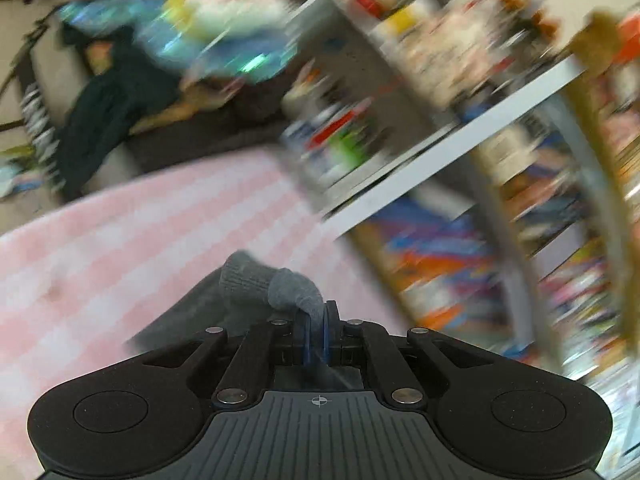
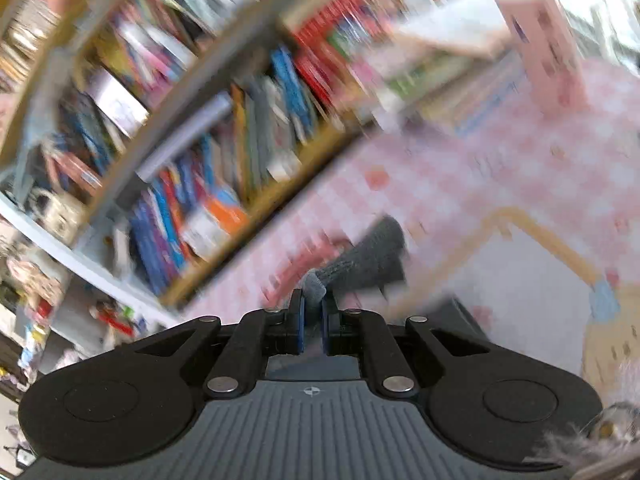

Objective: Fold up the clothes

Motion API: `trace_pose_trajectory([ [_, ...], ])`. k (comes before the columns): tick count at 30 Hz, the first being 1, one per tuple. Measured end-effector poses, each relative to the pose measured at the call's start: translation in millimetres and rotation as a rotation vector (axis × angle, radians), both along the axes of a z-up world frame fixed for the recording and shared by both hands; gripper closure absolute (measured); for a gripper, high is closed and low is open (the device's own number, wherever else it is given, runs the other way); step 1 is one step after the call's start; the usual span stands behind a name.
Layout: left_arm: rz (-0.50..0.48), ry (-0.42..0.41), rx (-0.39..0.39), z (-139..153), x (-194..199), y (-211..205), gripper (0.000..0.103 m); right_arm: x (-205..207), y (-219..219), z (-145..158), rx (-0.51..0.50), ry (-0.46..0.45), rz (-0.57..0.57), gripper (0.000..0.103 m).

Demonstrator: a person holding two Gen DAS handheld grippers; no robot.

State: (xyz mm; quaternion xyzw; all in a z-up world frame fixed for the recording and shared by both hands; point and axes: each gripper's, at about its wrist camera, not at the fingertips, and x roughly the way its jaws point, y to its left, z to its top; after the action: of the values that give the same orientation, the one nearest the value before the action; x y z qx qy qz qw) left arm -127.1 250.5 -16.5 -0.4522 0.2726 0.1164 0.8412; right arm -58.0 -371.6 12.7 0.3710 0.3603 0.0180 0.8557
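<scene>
A grey knitted garment (image 1: 264,284) hangs from my left gripper (image 1: 317,316), which is shut on a bunched edge of it above the pink checked cloth (image 1: 132,240). In the right wrist view my right gripper (image 2: 313,306) is shut on another edge of the same grey garment (image 2: 372,256), which stretches away from the jaws over the pink checked surface (image 2: 500,160). Both views are strongly motion-blurred and tilted.
A bookshelf full of colourful books (image 2: 208,132) and toys (image 1: 460,248) stands close by. A dark garment (image 1: 108,108) and a pile of colourful things (image 1: 208,32) lie at the far left. A pink box (image 2: 548,48) and a wooden-framed white panel (image 2: 532,264) are at right.
</scene>
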Motion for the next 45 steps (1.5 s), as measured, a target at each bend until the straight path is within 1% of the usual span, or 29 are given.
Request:
trace_pose_trajectory([
  [1, 0.007, 0.074, -0.020, -17, -3, -1, 0.099, 1, 1, -17, -0.001, 0.079, 0.003, 0.096],
  [3, 0.025, 0.173, -0.050, -40, -7, -2, 0.098, 2, 1, -48, -0.003, 0.211, -0.010, 0.095],
  [4, 0.031, 0.204, -0.057, -47, -9, -4, 0.098, 0, 1, -60, 0.000, 0.262, -0.029, 0.094],
  [5, 0.035, 0.215, -0.054, -48, -11, -5, 0.096, -4, -1, -68, 0.020, 0.293, -0.053, 0.091],
  [6, 0.039, 0.219, -0.048, -47, -11, -6, 0.090, -8, -4, -71, 0.041, 0.306, -0.076, 0.089],
  [7, 0.044, 0.223, -0.043, -46, -11, -6, 0.086, -10, -7, -71, 0.046, 0.309, -0.091, 0.083],
  [8, 0.053, 0.228, -0.038, -45, -11, -6, 0.075, -10, -8, -70, 0.037, 0.307, -0.097, 0.071],
  [9, 0.067, 0.234, -0.033, -44, -10, -5, 0.063, -10, -9, -68, 0.024, 0.303, -0.101, 0.068],
  [11, 0.090, 0.248, -0.034, -45, -9, -4, 0.054, -8, -8, -66, 0.007, 0.299, -0.106, 0.066],
  [14, 0.105, 0.267, -0.075, -53, -6, -2, 0.054, -2, -8, -71, 0.019, 0.311, -0.112, 0.066],
  [16, 0.119, 0.251, -0.088, -56, -4, -3, 0.054, -1, -8, -75, 0.024, 0.319, -0.112, 0.066],
  [19, 0.138, 0.221, -0.112, -60, 2, -4, 0.058, 4, -5, -76, 0.018, 0.308, -0.108, 0.067],
  [20, 0.138, 0.217, -0.125, -62, 7, -4, 0.069, 8, -4, -76, 0.011, 0.308, -0.102, 0.073],
  [21, 0.142, 0.213, -0.147, -65, 12, -3, 0.083, 14, -4, -76, 0.005, 0.308, -0.093, 0.077],
  [22, 0.148, 0.204, -0.175, -69, 18, -2, 0.087, 20, -3, -77, 0.005, 0.304, -0.084, 0.081],
  [23, 0.154, 0.195, -0.204, -73, 24, 0, 0.089, 28, -2, -78, 0.003, 0.290, -0.072, 0.083],
  [26, 0.151, 0.159, -0.253, -74, 50, 3, 0.093, 59, 4, -74, -0.035, 0.235, -0.036, 0.086],
  [27, 0.137, 0.130, -0.248, -65, 59, 1, 0.094, 69, 6, -69, -0.044, 0.212, -0.033, 0.087],
  [28, 0.119, 0.088, -0.239, -53, 67, 0, 0.094, 76, 7, -59, -0.035, 0.167, -0.034, 0.087],
  [30, 0.067, -0.023, -0.205, -24, 75, -6, 0.095, 82, 8, -33, -0.010, 0.053, -0.034, 0.087],
  [31, 0.060, -0.037, -0.195, -21, 74, -7, 0.095, 81, 10, -20, -0.013, -0.005, -0.027, 0.087],
  [32, 0.066, -0.021, -0.194, -25, 71, -6, 0.095, 78, 12, -10, -0.029, -0.050, -0.023, 0.087],
  [33, 0.073, -0.005, -0.193, -30, 68, -5, 0.094, 74, 13, -5, -0.048, -0.067, -0.025, 0.087],
  [35, 0.086, 0.026, -0.192, -39, 63, -3, 0.094, 70, 11, -16, -0.073, -0.024, -0.034, 0.087],
  [37, 0.099, 0.057, -0.190, -48, 57, -2, 0.095, 68, 8, -39, -0.083, 0.062, -0.041, 0.087],
  [39, 0.109, 0.107, -0.179, -61, 53, -4, 0.095, 66, 8, -64, -0.090, 0.148, -0.042, 0.087],
  [40, 0.113, 0.113, -0.165, -66, 49, -6, 0.094, 64, 9, -71, -0.099, 0.164, -0.043, 0.087],
  [42, 0.112, 0.117, -0.154, -68, 49, -8, 0.093, 60, 11, -76, -0.116, 0.167, -0.047, 0.084],
  [45, 0.105, 0.121, -0.146, -69, 50, -8, 0.091, 57, 14, -74, -0.132, 0.172, -0.067, 0.071],
])
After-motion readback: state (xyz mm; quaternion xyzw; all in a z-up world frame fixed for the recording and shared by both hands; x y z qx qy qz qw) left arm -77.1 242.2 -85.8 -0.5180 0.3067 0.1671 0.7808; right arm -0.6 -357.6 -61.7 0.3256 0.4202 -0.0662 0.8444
